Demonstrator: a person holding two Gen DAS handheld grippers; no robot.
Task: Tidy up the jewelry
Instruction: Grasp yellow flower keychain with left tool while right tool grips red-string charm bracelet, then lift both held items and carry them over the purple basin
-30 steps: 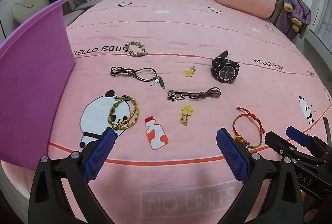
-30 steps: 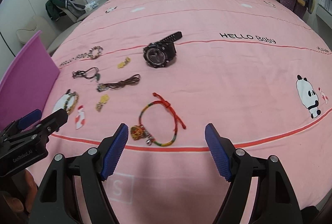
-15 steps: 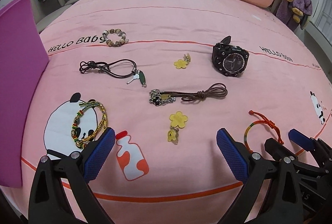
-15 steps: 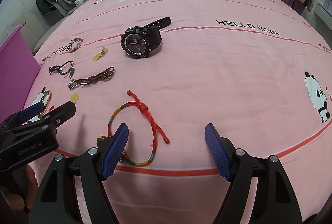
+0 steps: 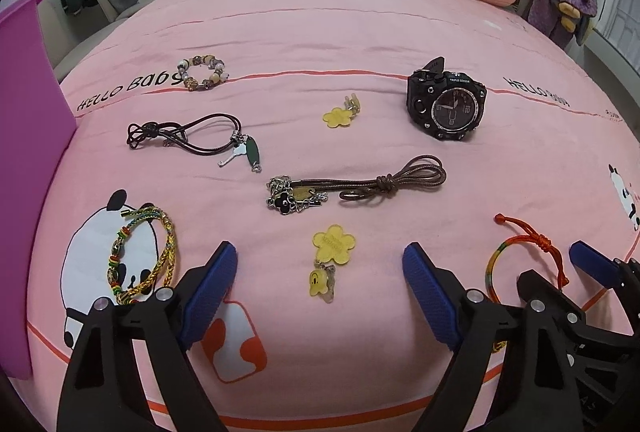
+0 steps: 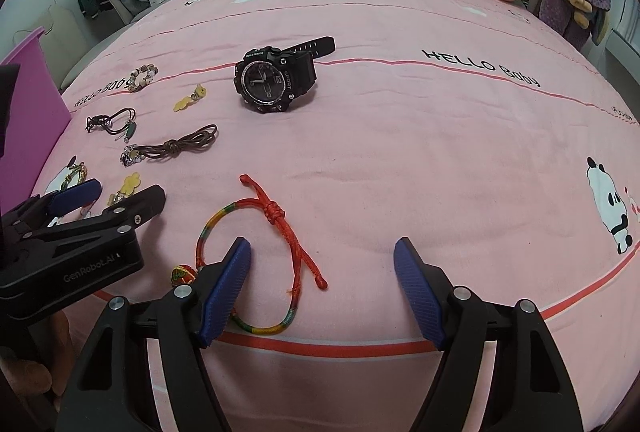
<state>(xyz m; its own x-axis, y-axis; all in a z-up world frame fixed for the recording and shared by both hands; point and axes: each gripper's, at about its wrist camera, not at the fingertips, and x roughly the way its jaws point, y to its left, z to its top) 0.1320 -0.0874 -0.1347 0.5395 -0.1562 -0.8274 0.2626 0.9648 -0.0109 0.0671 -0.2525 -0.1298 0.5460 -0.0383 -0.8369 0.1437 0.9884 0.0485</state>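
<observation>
1. Left wrist view: the left tongs point(image 5: 320, 286) hang over the pink bedspread point(image 5: 400, 32), jaws apart and closing, with nothing pressed between the blue pads.
2. Directly between and just ahead of the pads lies a yellow flower charm with a smiley pendant point(image 5: 330, 256), untouched.
3. Further ahead sits a brown cord necklace with a black clover charm point(image 5: 360, 186); beyond it, a second yellow flower charm point(image 5: 340, 115).
4. Ahead and to the left: a dark cord bracelet with a green pendant point(image 5: 192, 138), then a beaded bracelet point(image 5: 202, 73) furthest out.
5. Beside the left pad, a gold-and-green braided bracelet point(image 5: 146, 260) lies on a panda print.
6. Ahead and to the right stands a black sport watch point(image 5: 448, 104). A purple panel point(image 5: 24, 152) rises at the far left.
7. The right tongs point(image 5: 560, 272) show at the right edge, over a red-and-rainbow string bracelet point(image 5: 516, 252).
8. Right wrist view: the right tongs point(image 6: 322, 292) have jaws apart, gripping nothing.
9. The red-and-rainbow string bracelet point(image 6: 276, 232) lies flat on the bed, its loop passing under the left pad and its red tails between the pads.
10. The black sport watch point(image 6: 276, 78) sits well ahead; the left tongs point(image 6: 108, 196) are off to the left.
</observation>
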